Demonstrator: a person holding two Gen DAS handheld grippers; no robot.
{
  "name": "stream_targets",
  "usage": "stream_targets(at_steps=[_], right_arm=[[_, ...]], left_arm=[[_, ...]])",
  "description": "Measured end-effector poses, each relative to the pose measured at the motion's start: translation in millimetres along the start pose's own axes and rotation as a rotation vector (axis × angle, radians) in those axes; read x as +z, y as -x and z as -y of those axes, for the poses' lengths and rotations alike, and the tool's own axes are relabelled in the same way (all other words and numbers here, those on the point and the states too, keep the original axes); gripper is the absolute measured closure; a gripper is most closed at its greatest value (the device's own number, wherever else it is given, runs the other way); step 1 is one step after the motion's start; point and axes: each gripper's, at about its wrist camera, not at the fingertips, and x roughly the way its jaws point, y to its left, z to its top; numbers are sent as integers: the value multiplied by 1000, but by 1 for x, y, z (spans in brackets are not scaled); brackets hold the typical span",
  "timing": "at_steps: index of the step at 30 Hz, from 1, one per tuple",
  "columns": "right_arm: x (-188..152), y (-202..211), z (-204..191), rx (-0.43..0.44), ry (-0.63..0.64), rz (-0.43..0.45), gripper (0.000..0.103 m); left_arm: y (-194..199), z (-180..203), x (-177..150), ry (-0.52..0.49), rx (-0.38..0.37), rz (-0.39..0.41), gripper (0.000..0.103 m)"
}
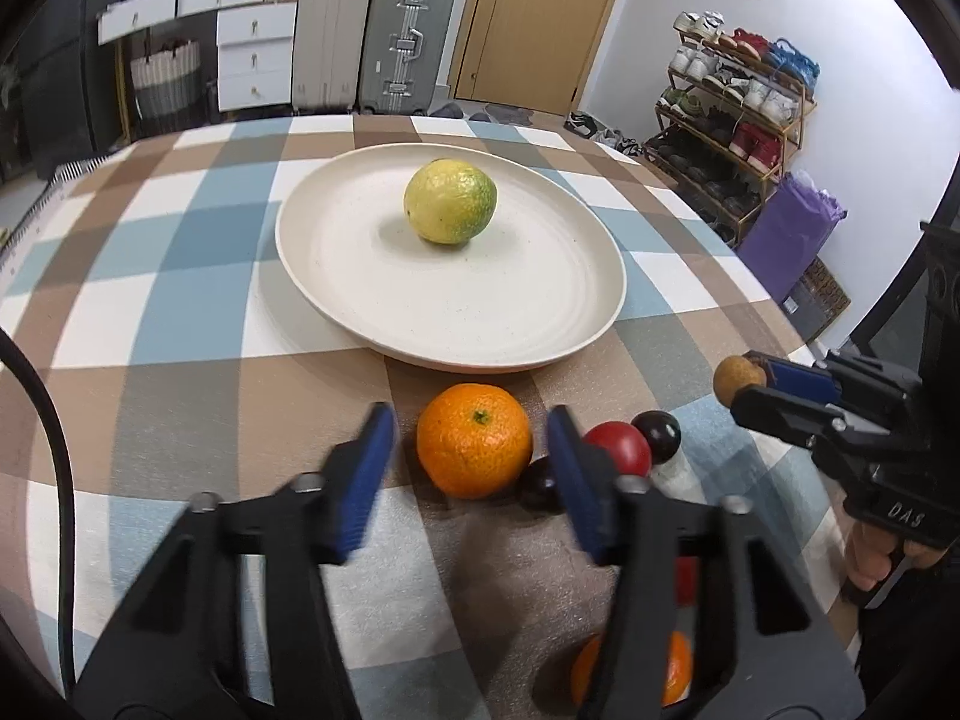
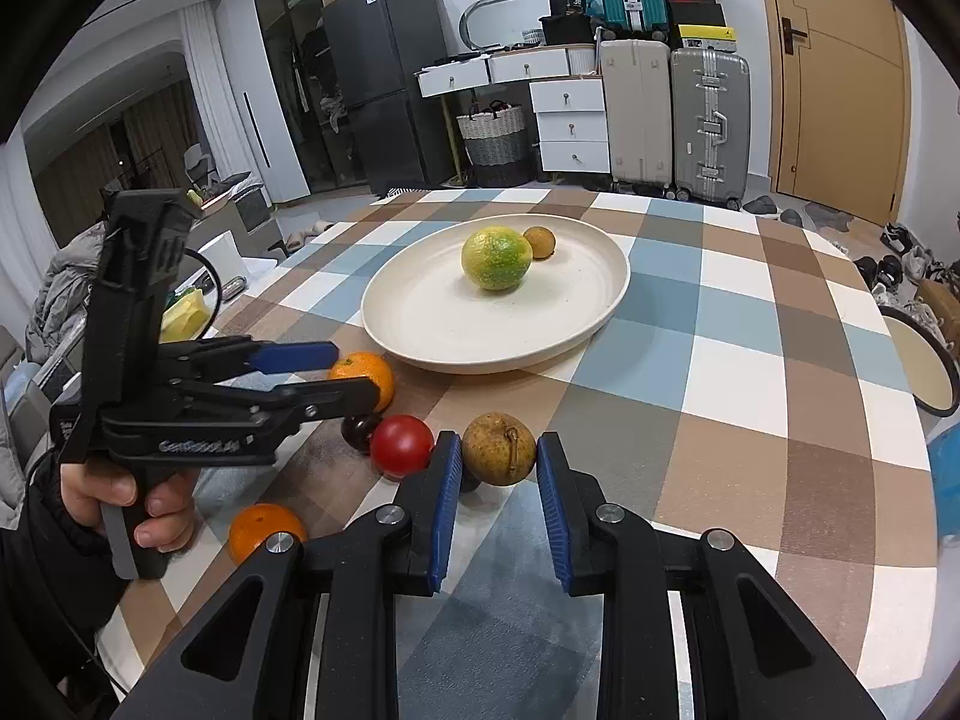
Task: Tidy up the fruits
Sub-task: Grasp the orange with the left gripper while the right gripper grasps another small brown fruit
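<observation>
On the left, the left gripper [image 1: 471, 462] hangs low over the checked tablecloth [image 1: 180, 276], its blue-padded jaws spread wide on either side of an orange [image 1: 474, 441] that sits on the cloth just in front of the plate [image 1: 480, 324]; the pads do not touch the fruit. In the right wrist view the same gripper [image 2: 354, 375] shows from the side, held by a hand [image 2: 144, 507], with the orange [image 2: 366, 375] at its tips. A second orange [image 2: 264, 531] lies nearer the table edge, partly hidden behind the gripper body.

In the middle, the cream plate [image 2: 420, 324] holds a yellow-green citrus fruit [image 2: 497, 258] near its centre, with a small brown fruit [image 2: 540, 242] just beside it on the far side. In front of the plate a red tomato [image 2: 401, 446] sits next to a dark round fruit [image 2: 358, 433]; another dark fruit [image 1: 657, 429] shows behind the tomato [image 1: 621, 447] in the left wrist view.

To the right, the right gripper [image 2: 499, 468] has its jaws around a brown round fruit [image 2: 498, 449], the pads just beside its sides; whether they press on it I cannot tell. In the left wrist view that fruit [image 1: 738, 378] sits at the tips of the right gripper [image 1: 747, 387].
</observation>
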Motion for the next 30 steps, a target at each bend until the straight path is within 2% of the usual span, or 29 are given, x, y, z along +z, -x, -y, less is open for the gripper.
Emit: stream_targets(at_steps=[10, 19, 23, 30], right_arm=[[-1, 2, -2, -7, 3, 10, 76], [5, 3, 0, 4, -25, 48, 76], [14, 2, -6, -18, -15, 72, 76], [36, 0, -8, -19, -28, 118, 76]], left_arm=[[8, 3, -2, -20, -8, 27, 67], [37, 5, 0, -34, -10, 146, 67], [49, 10, 6, -57, 24, 202, 67], [59, 7, 20, -39, 35, 252, 67]])
